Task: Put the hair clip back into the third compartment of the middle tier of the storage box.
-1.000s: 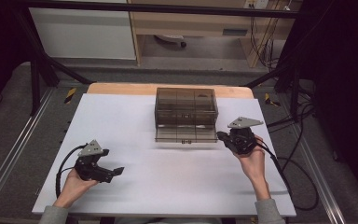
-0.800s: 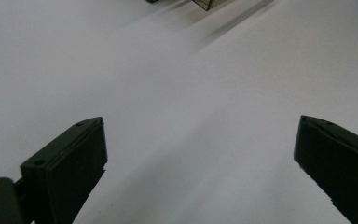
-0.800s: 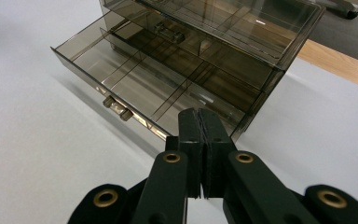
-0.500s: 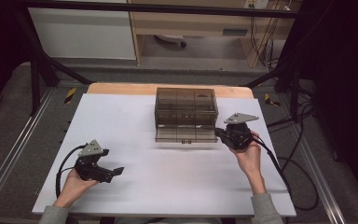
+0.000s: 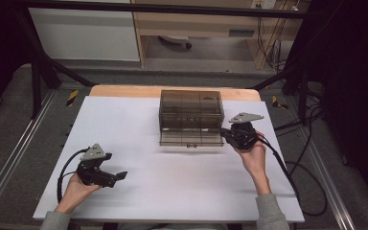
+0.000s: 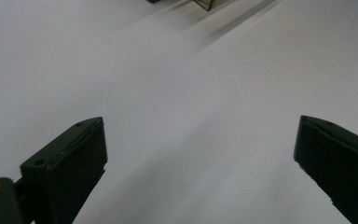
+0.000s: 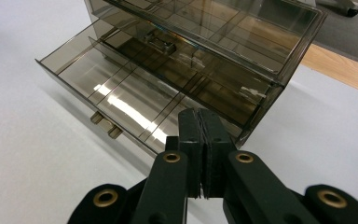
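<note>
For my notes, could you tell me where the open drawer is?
In the high view, the open drawer juts toward the person from the smoky box, just left of the right tool.

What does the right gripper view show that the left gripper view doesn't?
The right gripper view looks into the smoky drawer box: its bottom drawer pulled out, dividers inside, and the right gripper shut at the drawer's corner. The left gripper view has the left gripper open over bare surface. Both take in the white table and part of the box.

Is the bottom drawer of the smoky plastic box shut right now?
No, the bottom drawer stands pulled out in front of the box, its dividers open to view.
</note>
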